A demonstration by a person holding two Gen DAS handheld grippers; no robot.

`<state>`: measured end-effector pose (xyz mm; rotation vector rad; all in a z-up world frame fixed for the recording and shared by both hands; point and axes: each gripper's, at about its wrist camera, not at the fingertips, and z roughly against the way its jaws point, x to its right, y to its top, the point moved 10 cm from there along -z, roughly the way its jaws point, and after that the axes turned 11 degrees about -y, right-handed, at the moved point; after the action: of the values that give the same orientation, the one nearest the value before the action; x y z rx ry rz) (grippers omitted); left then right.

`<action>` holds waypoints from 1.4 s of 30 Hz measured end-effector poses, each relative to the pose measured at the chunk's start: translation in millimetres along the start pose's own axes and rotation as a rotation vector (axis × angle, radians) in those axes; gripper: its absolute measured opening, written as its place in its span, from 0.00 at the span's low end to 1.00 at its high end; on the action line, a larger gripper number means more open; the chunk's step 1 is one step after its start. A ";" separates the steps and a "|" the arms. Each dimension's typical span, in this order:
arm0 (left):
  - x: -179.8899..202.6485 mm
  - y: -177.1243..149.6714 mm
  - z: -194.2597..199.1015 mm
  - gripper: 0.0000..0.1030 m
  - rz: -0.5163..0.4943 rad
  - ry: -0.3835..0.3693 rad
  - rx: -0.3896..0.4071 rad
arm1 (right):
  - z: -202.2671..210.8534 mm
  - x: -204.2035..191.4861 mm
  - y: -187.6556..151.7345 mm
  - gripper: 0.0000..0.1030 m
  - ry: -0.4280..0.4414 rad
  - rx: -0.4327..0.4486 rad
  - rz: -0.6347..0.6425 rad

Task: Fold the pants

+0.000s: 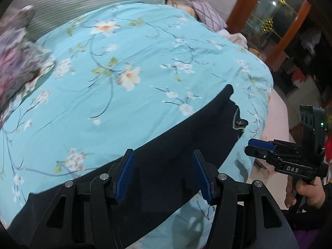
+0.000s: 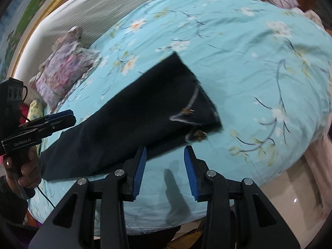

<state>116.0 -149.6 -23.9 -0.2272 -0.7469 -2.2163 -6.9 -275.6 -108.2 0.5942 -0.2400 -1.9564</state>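
Dark navy pants (image 1: 157, 153) lie flat in a long band on the turquoise floral bedspread (image 1: 128, 62), waistband with its metal clasp (image 1: 239, 122) at the right end. In the right wrist view the pants (image 2: 132, 124) run from lower left to the waist (image 2: 197, 112). My left gripper (image 1: 164, 174) is open above the pants' middle, empty. It also shows in the right wrist view (image 2: 60, 118). My right gripper (image 2: 165, 166) is open, empty, just off the pants' near edge below the waistband. It also shows in the left wrist view (image 1: 261, 145), beside the waist end.
A folded floral garment (image 2: 64, 70) lies on the bed at the far left. A striped cushion (image 1: 87, 0) and a purple pillow (image 1: 209, 14) lie at the head. The bed's edge (image 2: 290, 161) drops to the tiled floor (image 2: 294, 197) on the right.
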 end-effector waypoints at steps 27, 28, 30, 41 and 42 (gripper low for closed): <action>55.8 47.1 -112.7 0.56 -0.265 -0.068 -0.299 | -36.7 53.5 11.8 0.16 0.287 -0.023 -0.571; 57.5 48.5 -116.3 0.56 -0.270 -0.079 -0.310 | -35.3 53.8 11.1 0.15 0.293 -0.019 -0.563; 62.9 52.5 -128.1 0.56 -0.287 -0.107 -0.342 | -32.2 52.0 11.0 0.15 0.297 -0.011 -0.539; 85.1 57.4 -175.0 0.55 -0.263 -0.314 -0.475 | -27.3 53.0 3.2 0.14 0.316 -0.003 -0.470; 86.6 57.4 -177.2 0.51 -0.267 -0.319 -0.477 | -28.0 53.2 3.4 0.14 0.314 -0.002 -0.467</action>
<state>110.6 -336.3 -109.4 -0.7697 -0.4132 -2.6269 -8.5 -321.8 -146.8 1.0144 0.1090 -2.2639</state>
